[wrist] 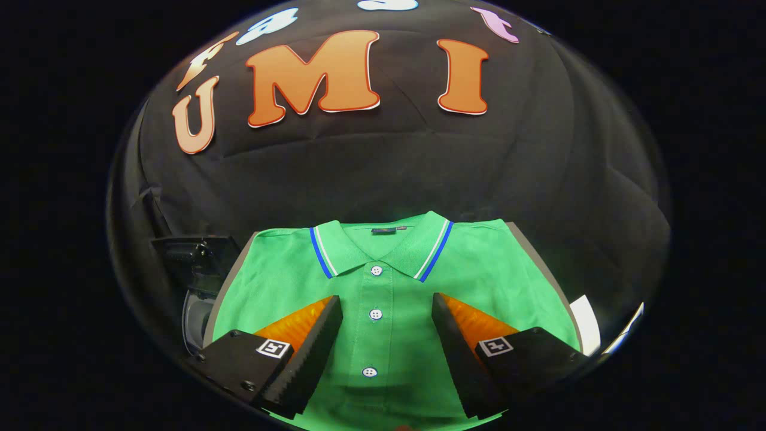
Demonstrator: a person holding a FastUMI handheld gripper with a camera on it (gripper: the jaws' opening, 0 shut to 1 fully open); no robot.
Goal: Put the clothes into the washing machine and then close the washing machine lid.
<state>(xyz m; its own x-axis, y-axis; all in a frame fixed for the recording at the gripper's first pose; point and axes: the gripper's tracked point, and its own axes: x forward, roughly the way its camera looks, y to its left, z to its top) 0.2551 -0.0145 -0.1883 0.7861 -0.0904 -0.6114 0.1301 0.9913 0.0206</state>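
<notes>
A folded green polo shirt [389,281] with a blue-and-white striped collar and white buttons lies flat on a grey surface. My gripper [387,305] hovers over its front, open wide, the two black fingers [317,341] standing either side of the button placket with nothing pressed between them. To the left of the shirt, past the left finger, a dark machine with a raised black lid [191,254] and a round grey rim [194,320] below it is partly seen.
The grey surface [541,266] edges out from under the shirt on both sides. A white object [586,329] sits at the shirt's right, beyond the right finger. The black cloth wall stands close behind the shirt.
</notes>
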